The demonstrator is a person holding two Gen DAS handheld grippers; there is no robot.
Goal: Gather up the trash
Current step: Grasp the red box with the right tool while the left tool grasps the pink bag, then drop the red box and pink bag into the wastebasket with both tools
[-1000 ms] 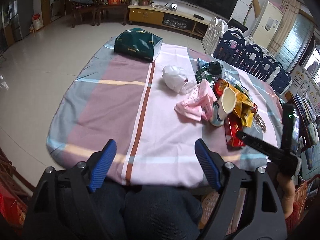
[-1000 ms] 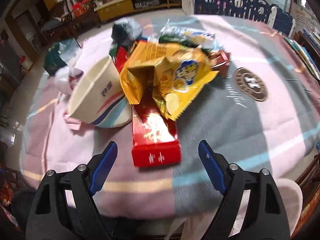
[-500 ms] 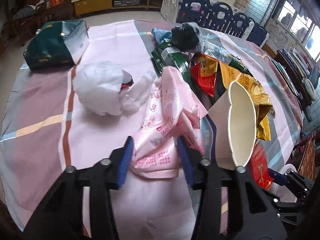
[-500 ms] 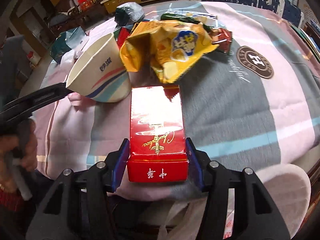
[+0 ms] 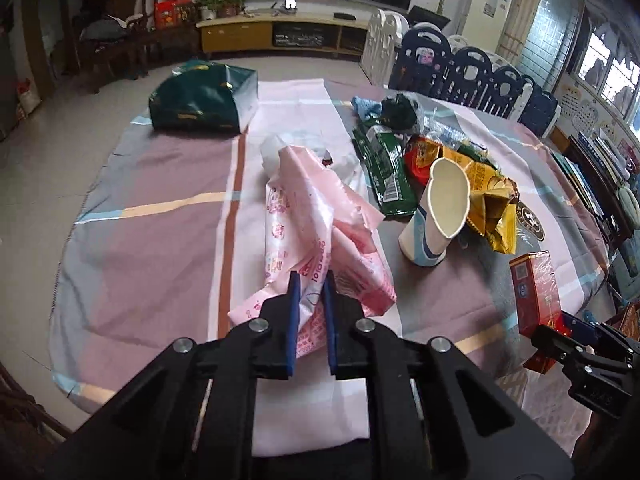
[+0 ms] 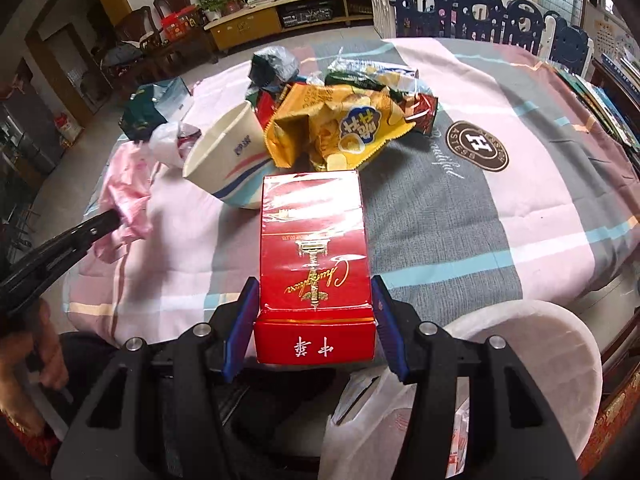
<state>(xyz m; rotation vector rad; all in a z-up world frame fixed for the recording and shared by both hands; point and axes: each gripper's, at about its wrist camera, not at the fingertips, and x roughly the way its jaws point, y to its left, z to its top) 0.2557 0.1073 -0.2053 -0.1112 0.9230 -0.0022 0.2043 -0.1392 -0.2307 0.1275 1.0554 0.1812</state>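
My left gripper is shut on a crumpled pink plastic wrapper and holds it above the striped tablecloth. My right gripper is shut on a red carton and holds it over the table's near edge; the carton also shows in the left wrist view. On the table lie a paper cup on its side, a yellow chip bag, a green wrapper, a white plastic bag and a dark crumpled bag.
A dark green box sits at the table's far left. A white bin with a plastic liner stands below the table edge at my right. Blue and white play fencing stands behind the table.
Both grippers closed on their items. The left lifted the pink wrapper and drew it back. The right pulled the red carton away from the pile toward the table edge.
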